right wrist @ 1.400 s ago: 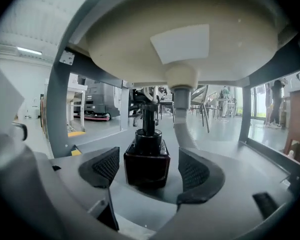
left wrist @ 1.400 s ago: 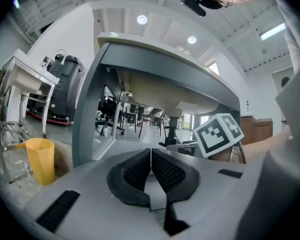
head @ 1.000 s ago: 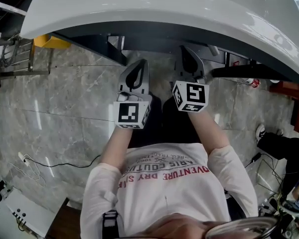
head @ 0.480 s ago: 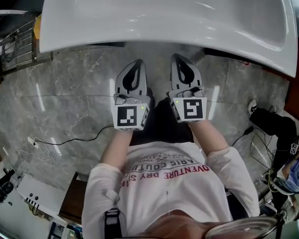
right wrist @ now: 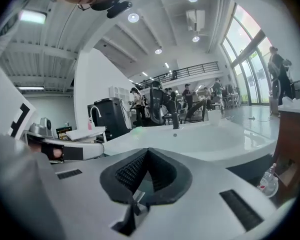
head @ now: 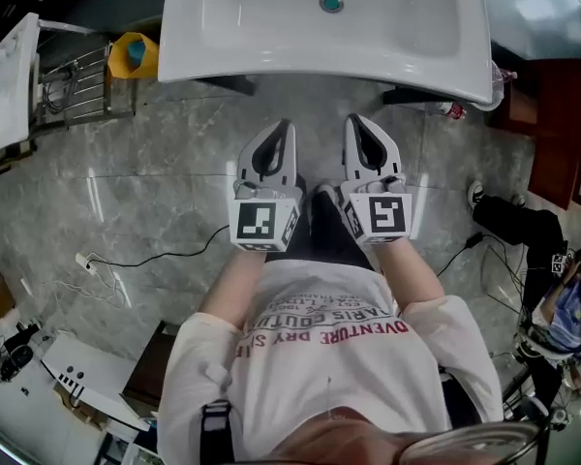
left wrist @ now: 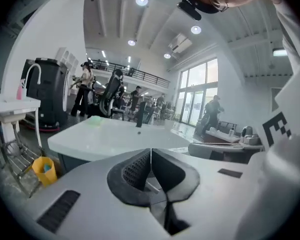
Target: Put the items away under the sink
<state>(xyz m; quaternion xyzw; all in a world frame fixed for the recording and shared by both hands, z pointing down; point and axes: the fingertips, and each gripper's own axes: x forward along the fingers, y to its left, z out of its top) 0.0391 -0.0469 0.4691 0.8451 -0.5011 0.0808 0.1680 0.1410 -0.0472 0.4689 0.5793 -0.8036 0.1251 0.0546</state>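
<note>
The white sink (head: 271,42) stands at the top of the head view, seen from above with its drain (head: 331,3) showing. Both grippers are held side by side over the grey marble floor, in front of the sink and pointing toward it. My left gripper (head: 284,126) is shut with nothing between its jaws. My right gripper (head: 354,120) is shut and empty too. In the left gripper view the jaws (left wrist: 151,152) meet below the sink's rim (left wrist: 115,136). The right gripper (right wrist: 147,151) faces the basin (right wrist: 205,136) likewise. The space under the sink is hidden by the basin.
A yellow bin (head: 136,54) and a wire rack (head: 73,90) stand left of the sink. A small bottle (head: 450,110) lies on the floor by the sink's right end. A cable (head: 155,260) runs along the floor at left. Dark bags (head: 511,223) sit at right.
The head view has pulled back and up, so the whole basin now shows from above. Both grippers have drawn back from under the sink's edge, still shut.
</note>
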